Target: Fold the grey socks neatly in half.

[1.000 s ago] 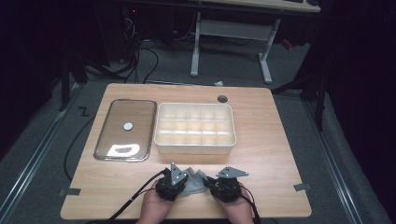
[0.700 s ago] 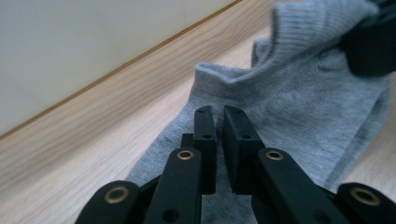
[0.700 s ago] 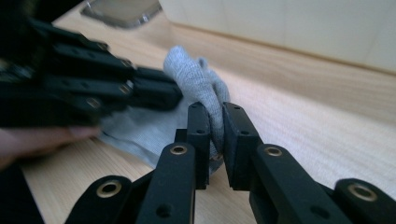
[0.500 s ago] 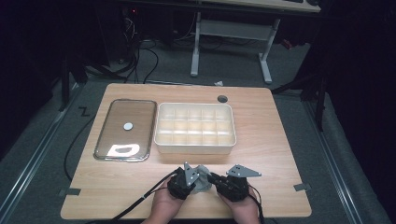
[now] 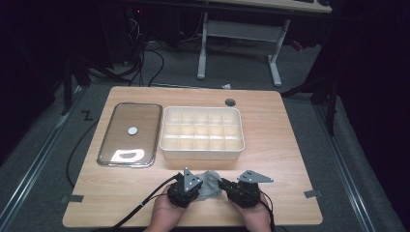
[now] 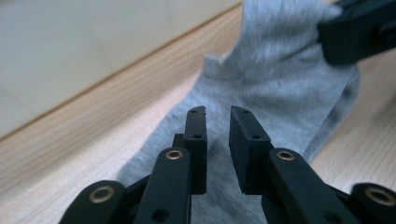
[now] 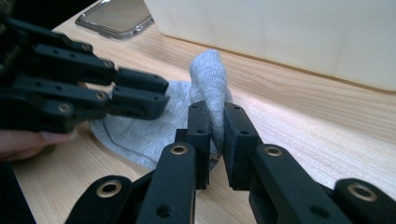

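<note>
A grey sock-like cloth (image 5: 211, 182) lies near the table's front edge, between my two grippers. In the right gripper view, my right gripper (image 7: 215, 109) is shut on a raised fold of the cloth (image 7: 208, 70). My left gripper (image 7: 163, 95) reaches in from the left just above the flat part. In the left gripper view, its jaws (image 6: 218, 112) stand a little apart over the cloth (image 6: 280, 74) with nothing between them. The right gripper (image 6: 336, 37) pinches the cloth's far end. From above, the left gripper (image 5: 199, 187) and right gripper (image 5: 223, 184) face each other.
A cream box (image 5: 201, 153) divided into several compartments stands mid-table just beyond the cloth. A clear lid (image 5: 129, 134) with a white knob lies to its left. A round grommet (image 5: 230, 102) sits at the back edge. Bare wood stretches left and right of the hands.
My left gripper slid right toward the cloth, then eased back slightly. The right gripper shifted a little right. The cloth now bunches up between them.
</note>
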The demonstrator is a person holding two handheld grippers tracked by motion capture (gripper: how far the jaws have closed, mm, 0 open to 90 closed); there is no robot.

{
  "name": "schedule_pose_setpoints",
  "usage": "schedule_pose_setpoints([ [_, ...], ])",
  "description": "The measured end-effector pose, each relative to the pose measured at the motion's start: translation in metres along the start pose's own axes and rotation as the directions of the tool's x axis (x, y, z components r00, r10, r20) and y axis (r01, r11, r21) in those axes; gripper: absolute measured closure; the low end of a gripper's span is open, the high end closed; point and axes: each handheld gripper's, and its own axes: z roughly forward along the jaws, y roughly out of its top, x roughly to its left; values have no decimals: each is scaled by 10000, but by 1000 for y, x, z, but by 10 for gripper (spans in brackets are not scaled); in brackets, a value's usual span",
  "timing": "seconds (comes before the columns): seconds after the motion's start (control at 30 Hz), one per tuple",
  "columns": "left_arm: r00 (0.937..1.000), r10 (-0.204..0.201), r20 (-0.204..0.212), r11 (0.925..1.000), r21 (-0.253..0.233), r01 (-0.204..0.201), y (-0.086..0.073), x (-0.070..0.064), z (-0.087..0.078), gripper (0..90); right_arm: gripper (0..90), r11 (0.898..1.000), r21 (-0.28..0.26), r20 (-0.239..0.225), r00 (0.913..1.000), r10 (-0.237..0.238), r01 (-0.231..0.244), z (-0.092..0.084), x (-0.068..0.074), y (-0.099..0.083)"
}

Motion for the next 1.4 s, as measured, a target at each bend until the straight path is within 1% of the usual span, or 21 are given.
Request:
schedule_pose_setpoints([
  [0.17,9999,158,29,9998,109,-158,-3,-6,5,786,828,9998,-167,-31,9999,-135,135,-3,6,3],
  [0.37,9994,347,-23,9994,19,-347,-2,-13,8,787,829,9975,-474,-466,9974,-551,529,-4,22,10],
  [0.4,9986,531,-69,9986,45,-530,-1,-16,9,787,829,9970,-481,-491,9968,-624,600,-2,26,11],
  [0.5,9984,564,-44,9984,8,-564,0,-15,6,770,829,9972,-439,-489,9968,-626,605,-1,25,10],
  [0.53,9993,372,17,9990,-234,-371,1,-10,-2,762,829,9975,-425,-510,9970,-584,562,-2,24,10],
  [0.57,9993,372,17,9990,-234,-371,1,-10,-2,754,829,9975,-425,-510,9970,-584,562,-2,24,10],
  [0.6,9996,264,-28,9975,-648,-265,1,-2,-16,746,829,9977,-426,-460,9974,-553,534,-3,23,9],
  [0.63,9996,264,-28,9975,-648,-265,1,-2,-16,743,829,9978,-410,-447,9975,-541,523,-3,22,9],
  [0.67,9994,173,-309,9949,-984,-202,-1,10,-32,741,828,9978,-410,-436,9976,-532,514,-3,21,8],
  [0.7,9994,173,-309,9949,-984,-202,-1,10,-32,745,828,9980,-374,-409,9978,-520,504,-3,21,8],
  [0.73,9978,28,-659,9938,-1111,-101,-5,23,-44,754,828,9981,-357,-387,9979,-521,507,-3,21,8],
  [0.8,9947,-85,-1028,9956,-940,-12,-15,37,-52,776,828,9980,-335,-342,9979,-548,537,-2,21,7],
  [0.83,9947,-85,-1028,9956,-940,-12,-15,37,-52,785,828,9980,-309,-339,9978,-567,557,-1,21,7],
  [0.87,9927,-11,-1204,9985,-540,-55,-26,41,-51,792,828,9978,-269,-314,9976,-610,602,0,22,7],
  [0.9,9927,-11,-1204,9985,-540,-55,-26,41,-51,796,828,9978,-269,-314,9976,-610,602,0,22,7],
  [0.93,9926,95,-1207,9996,-248,-125,-35,40,-46,800,827,9975,-195,-260,9973,-687,682,1,23,7],
  [0.97,9921,212,-1237,9996,-148,-232,-39,39,-44,804,827,9972,-192,-250,9971,-724,720,2,24,7],
  [1.03,9919,283,-1242,9995,-100,-298,-40,38,-42,811,826,9967,-134,-210,9966,-797,794,4,26,8],
  [1.17,9946,438,-942,9990,131,-428,-44,35,-37,813,825,9954,48,-59,9954,-960,960,7,30,8],
  [1.23,9969,349,-711,9994,84,-344,-44,33,-36,813,823,9932,195,79,9934,-1147,1145,10,32,10],
  [1.4,9978,290,-596,9996,16,-289,-44,34,-35,811,822,9871,536,177,9882,-1519,1507,17,45,13],
])
